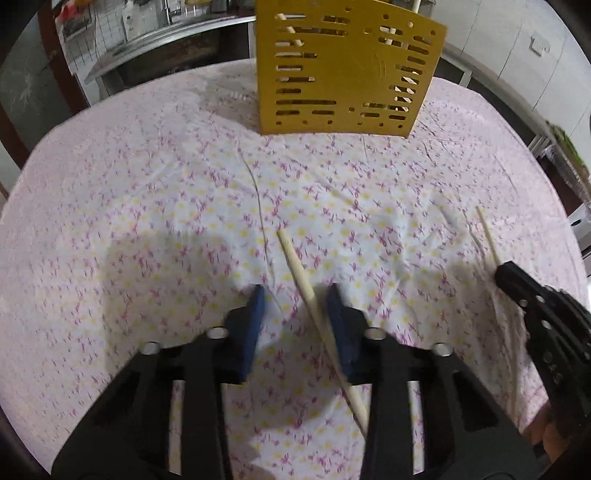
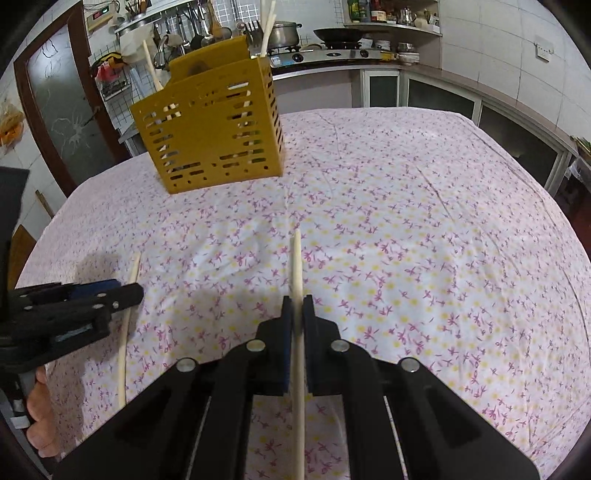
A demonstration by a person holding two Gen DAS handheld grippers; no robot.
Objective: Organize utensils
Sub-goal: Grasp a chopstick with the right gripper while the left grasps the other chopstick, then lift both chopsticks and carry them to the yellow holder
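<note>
A yellow slotted utensil holder stands at the far side of the table and holds several chopsticks; it also shows in the right wrist view. My left gripper is open, low over the cloth, with a wooden chopstick lying between its blue pads, near the right one. My right gripper is shut on a second chopstick, which points forward. In the left wrist view that gripper and its chopstick are at the right. The left gripper and its chopstick show at the left of the right wrist view.
The table wears a white cloth with pink and yellow flowers. Behind it are a kitchen counter with a stove, pots and a pan, a wall rack of utensils, and a dark-framed door at the left.
</note>
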